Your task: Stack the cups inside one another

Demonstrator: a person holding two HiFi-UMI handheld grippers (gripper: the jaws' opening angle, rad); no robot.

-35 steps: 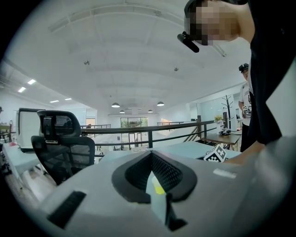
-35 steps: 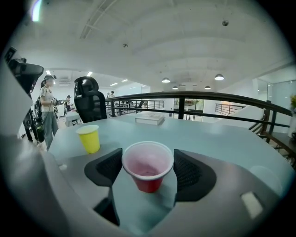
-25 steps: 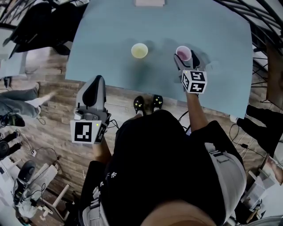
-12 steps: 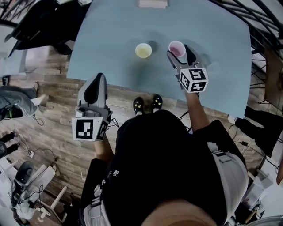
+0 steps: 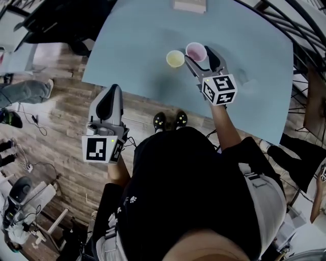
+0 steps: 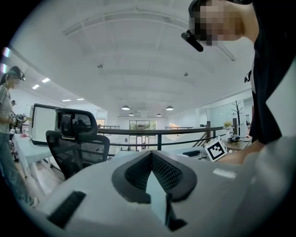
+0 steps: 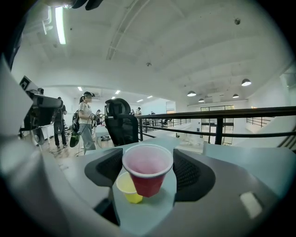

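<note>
A red cup (image 5: 196, 51) sits between the jaws of my right gripper (image 5: 199, 55), which is shut on it, just right of a smaller yellow cup (image 5: 175, 58) standing on the pale blue table (image 5: 137, 35). In the right gripper view the red cup (image 7: 147, 171) is held upright between the two black pads, with the yellow cup (image 7: 128, 187) low at its left, close beside it. My left gripper (image 5: 114, 92) hangs off the table over the wooden floor, shut with nothing in it; in its own view the left gripper (image 6: 150, 155) points at the room, with no cup visible.
A white flat object (image 5: 188, 5) lies at the table's far edge. The table's near edge runs just in front of my shoes (image 5: 170, 120). A dark office chair (image 5: 51, 20) stands left of the table, and another person's legs (image 5: 25, 92) show at far left.
My right gripper has carried the red cup left and farther onto the table, closing most of the gap to the yellow cup. The left gripper has stayed where it was.
</note>
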